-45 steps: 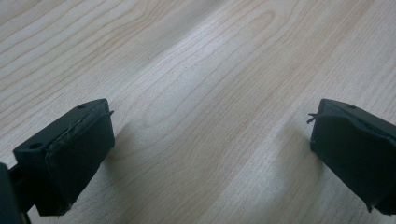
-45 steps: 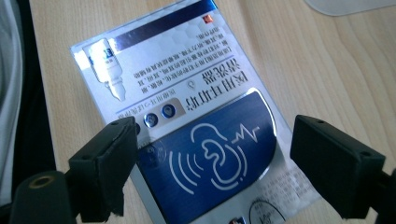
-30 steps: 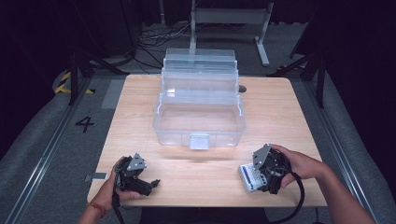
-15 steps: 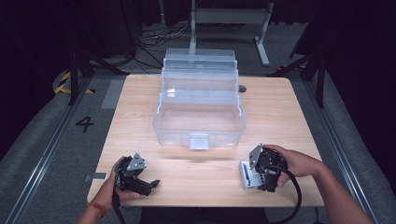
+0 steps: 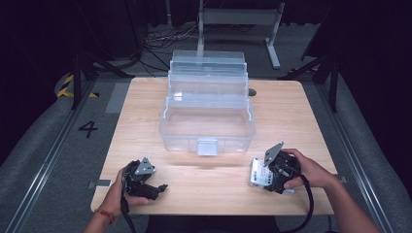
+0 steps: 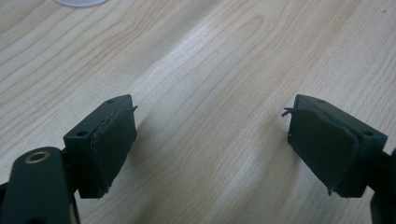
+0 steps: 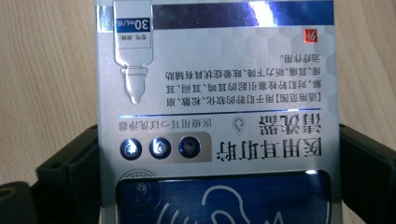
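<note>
Gripping a silver-and-blue carton (image 7: 217, 112) across its width, right tongs (image 7: 217, 186) closed on it, one black jaw pressed to each side wall, printed face turned up toward the riding camera. Held that way, probably, to keep the flat box from twisting while carried toward the clear plastic organiser box (image 5: 208, 114) standing open in the middle of the table (image 5: 145, 104), tiers stepped back and bottom bin apparently empty. Seen from above: right tongs (image 5: 262, 173) low over the near right part of the table, carton (image 5: 257, 172) pointing left, well short of the organiser's front latch (image 5: 207, 146).

Resting near the front left corner, left tongs (image 5: 158, 187) spread wide with nothing between the pads; bare wood grain between them in the left gripper view (image 6: 210, 144), likely parked until needed.

Reading upside down on the carton: "30 mL" on a drawing of a dropper bottle (image 7: 133, 51), a large Chinese heading with smaller Chinese text above it, three round blue icons (image 7: 159, 147), a small red mark (image 7: 309, 34) near the top right. No Latin-letter brand name legible.
</note>
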A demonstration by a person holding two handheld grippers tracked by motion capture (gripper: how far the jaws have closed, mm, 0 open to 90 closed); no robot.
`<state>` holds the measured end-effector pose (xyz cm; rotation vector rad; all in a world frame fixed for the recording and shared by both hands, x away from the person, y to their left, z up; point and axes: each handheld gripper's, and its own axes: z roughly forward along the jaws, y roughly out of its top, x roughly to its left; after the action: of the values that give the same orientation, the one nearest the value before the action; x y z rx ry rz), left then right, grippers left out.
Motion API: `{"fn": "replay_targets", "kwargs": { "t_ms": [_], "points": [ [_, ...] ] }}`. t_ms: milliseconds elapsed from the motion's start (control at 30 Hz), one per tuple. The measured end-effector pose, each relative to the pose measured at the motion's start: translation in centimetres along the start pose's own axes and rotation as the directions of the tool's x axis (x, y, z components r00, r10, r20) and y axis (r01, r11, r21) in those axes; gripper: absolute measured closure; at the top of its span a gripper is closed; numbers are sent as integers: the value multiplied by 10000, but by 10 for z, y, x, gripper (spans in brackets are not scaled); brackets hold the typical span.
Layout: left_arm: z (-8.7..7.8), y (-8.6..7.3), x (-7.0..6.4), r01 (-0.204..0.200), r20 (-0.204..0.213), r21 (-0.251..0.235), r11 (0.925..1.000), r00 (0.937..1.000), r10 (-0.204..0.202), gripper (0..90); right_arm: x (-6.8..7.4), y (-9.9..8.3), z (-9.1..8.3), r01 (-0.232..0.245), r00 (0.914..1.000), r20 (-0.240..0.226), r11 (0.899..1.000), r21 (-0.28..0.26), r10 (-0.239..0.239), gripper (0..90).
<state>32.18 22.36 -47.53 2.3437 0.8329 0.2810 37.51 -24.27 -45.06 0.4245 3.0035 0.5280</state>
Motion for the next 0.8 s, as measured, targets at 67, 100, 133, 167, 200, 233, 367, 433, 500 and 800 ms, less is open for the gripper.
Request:
{"fn": "replay_targets", "kwargs": {
  "t_ms": [67,100,133,167,200,233,367,433,500,800],
  "points": [
    [-1,1,0,-150,-131,24,9999,9998,150,164,0,-2,-1,-95,9999,95,9999,-80,96,47],
    [-2,2,1,-244,-262,6,9997,9994,244,173,-1,-3,-1,-72,10000,55,9999,-101,72,48],
    [-2,4,2,-212,-281,-29,9998,9994,211,179,-1,-4,-1,-158,9998,145,9998,-123,160,48],
    [-2,5,3,-202,-241,-43,9998,9995,201,180,-2,-5,-1,-196,9997,113,9997,-164,198,48],
    [-3,8,4,-242,-368,-115,9996,9990,237,186,-2,-5,-1,-182,9997,135,9996,-208,184,49],
    [-3,10,6,-255,-379,-149,9996,9990,249,193,-2,-6,-1,-229,9997,116,9995,-237,232,49],
    [-7,20,10,-584,-635,-252,9980,9964,567,195,-3,-8,-2,-383,9992,119,9988,-303,387,49],
    [-16,28,8,-845,-711,-594,9947,9942,802,201,-4,-10,-3,-506,9986,145,9982,-321,511,49],
    [-27,43,8,-998,-715,-1227,9874,9932,915,220,-6,-12,-4,-607,9981,118,9976,-327,612,49],
    [-32,120,-1,-2386,-840,-1752,9552,9703,2270,246,-11,-19,-5,-897,9956,235,9953,-374,906,48]
  ]
}}
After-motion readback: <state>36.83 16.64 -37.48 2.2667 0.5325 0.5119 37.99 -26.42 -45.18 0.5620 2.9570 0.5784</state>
